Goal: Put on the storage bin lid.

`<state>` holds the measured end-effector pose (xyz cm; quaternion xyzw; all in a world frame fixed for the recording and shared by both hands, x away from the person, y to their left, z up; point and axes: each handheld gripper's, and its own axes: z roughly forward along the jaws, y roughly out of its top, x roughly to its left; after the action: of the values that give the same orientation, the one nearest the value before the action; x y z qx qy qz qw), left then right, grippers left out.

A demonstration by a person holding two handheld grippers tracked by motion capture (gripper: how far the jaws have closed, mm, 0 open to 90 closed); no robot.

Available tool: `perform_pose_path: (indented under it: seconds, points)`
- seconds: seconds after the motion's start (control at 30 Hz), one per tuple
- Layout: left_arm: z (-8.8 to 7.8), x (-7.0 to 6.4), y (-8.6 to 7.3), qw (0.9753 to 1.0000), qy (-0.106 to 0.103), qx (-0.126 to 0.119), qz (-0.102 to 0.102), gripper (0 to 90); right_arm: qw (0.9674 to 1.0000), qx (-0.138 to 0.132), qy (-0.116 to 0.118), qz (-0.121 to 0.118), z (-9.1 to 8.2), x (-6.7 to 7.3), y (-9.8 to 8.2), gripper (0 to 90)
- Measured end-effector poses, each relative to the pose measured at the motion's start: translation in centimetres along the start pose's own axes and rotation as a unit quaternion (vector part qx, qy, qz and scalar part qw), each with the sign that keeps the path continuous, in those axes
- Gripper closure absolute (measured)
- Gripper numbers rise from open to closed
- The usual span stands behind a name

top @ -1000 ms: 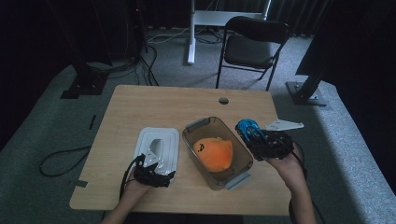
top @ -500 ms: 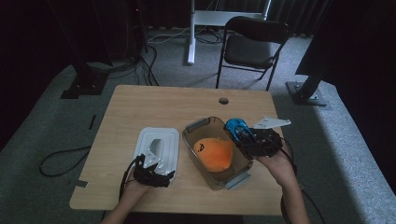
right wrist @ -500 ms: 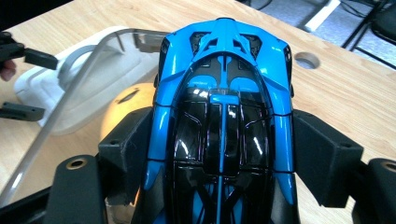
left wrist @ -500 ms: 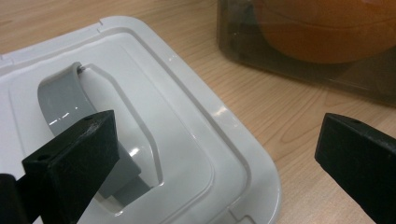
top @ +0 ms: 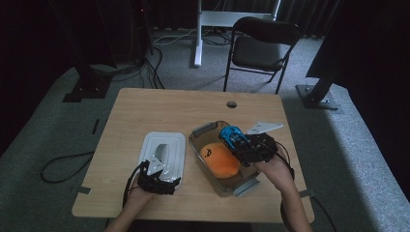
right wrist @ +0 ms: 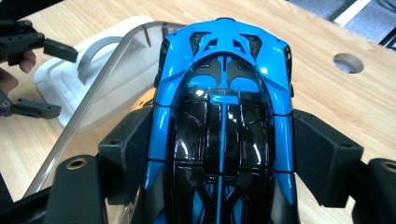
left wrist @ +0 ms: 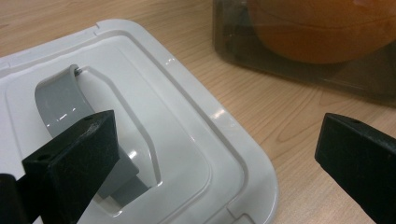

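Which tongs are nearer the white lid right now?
Left. The left tongs sit open right over the white lid, by its grey handle. The right tongs are across the clear bin, shut on the blue toy car.

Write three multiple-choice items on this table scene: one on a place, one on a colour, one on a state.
1. Where does the white lid lie?
A. on the table, left of the clear bin
B. on the bin
C. on the chair

2. What colour is the toy car in the right gripper?
A. red
B. blue and black
C. white

3. How is the left gripper?
A. shut on the lid's handle
B. open
C. shut on the orange plush

Answers:
1 A, the high view shows the lid flat beside the bin.
2 B, blue body with black panels.
3 B, its fingers stand wide apart, gripping nothing.
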<state>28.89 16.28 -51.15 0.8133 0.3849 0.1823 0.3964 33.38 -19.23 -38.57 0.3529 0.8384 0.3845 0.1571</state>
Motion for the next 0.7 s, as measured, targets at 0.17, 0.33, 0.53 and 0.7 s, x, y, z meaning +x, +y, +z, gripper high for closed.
perform_pose_path:
  seconds: [0.17,0.33,0.53,0.7]
  points:
    - [-0.1,0.1,-0.1,1.0,0.002,-0.001,-0.002,0.2,0.9999,0.012,0.007,0.0,1.1,0.0,-0.3,25.7]
    - [-0.1,0.1,-0.1,1.0,0.002,-0.002,-0.001,0.3,0.9998,0.018,0.01,0.001,1.5,0.1,-0.4,25.7]
    - [-0.1,0.1,-0.1,1.0,0.002,-0.002,-0.002,0.2,0.9997,0.022,0.011,-0.002,1.9,0.0,-0.6,25.7]
    - [-0.1,0.2,-0.1,1.0,0.002,-0.003,-0.004,0.2,0.9995,0.03,0.015,0.002,2.4,-0.1,-0.9,25.7]
